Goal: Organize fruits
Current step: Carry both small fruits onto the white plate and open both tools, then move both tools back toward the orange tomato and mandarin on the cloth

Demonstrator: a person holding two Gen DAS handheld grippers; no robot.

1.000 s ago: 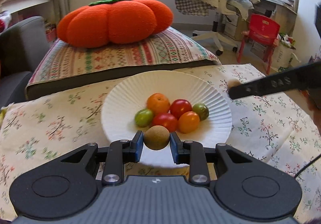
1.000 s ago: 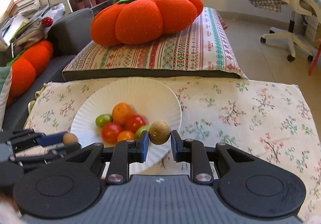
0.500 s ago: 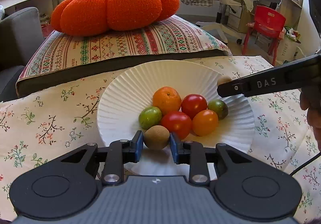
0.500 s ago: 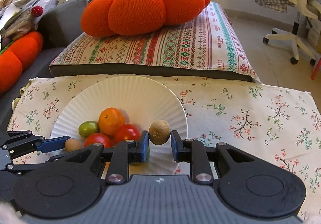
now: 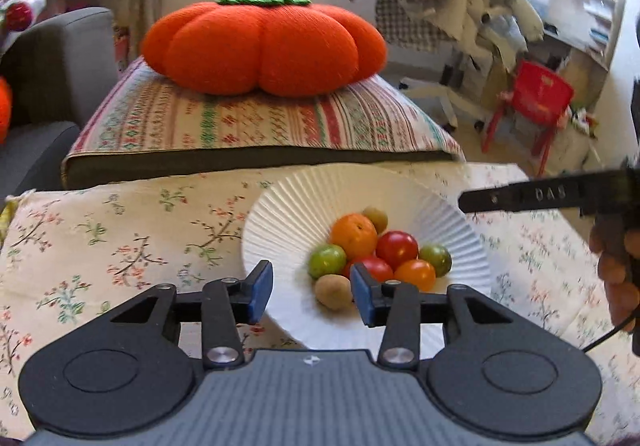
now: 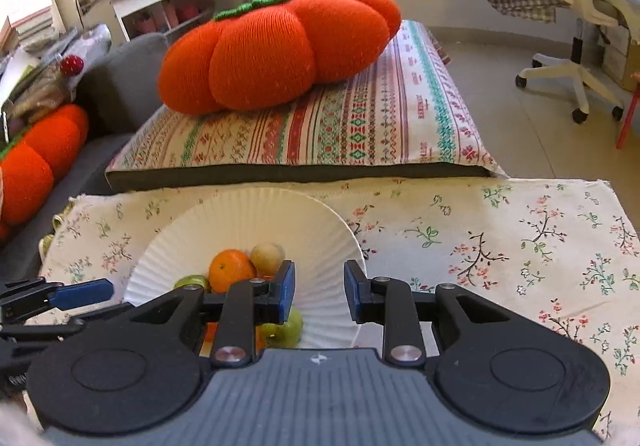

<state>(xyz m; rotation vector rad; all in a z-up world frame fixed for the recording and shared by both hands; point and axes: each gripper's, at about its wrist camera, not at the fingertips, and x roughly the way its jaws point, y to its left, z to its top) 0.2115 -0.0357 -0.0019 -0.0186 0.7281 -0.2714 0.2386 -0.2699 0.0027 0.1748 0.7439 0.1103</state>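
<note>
A white ridged paper plate (image 5: 288, 214) on the floral cloth holds an orange (image 5: 353, 235), red, green and orange tomatoes, and two brown kiwis. One kiwi (image 5: 333, 291) lies at the plate's near edge, close to my left gripper (image 5: 312, 296), which is open and empty. The other kiwi (image 5: 375, 218) lies behind the orange; it also shows in the right wrist view (image 6: 267, 258). My right gripper (image 6: 319, 292) is open and empty over the plate's (image 6: 256, 218) right side. Its finger shows in the left wrist view (image 5: 520, 198).
A striped cushion (image 5: 256, 126) with an orange pumpkin pillow (image 5: 264, 46) lies just behind the cloth. A grey sofa (image 6: 116, 86) is at the left, an office chair (image 6: 576, 46) and a red child's chair (image 5: 536, 102) at the right.
Both grippers have opened and let go of their kiwis, which now lie on the plate. My left gripper has shifted left; my right gripper has moved closer over the plate.
</note>
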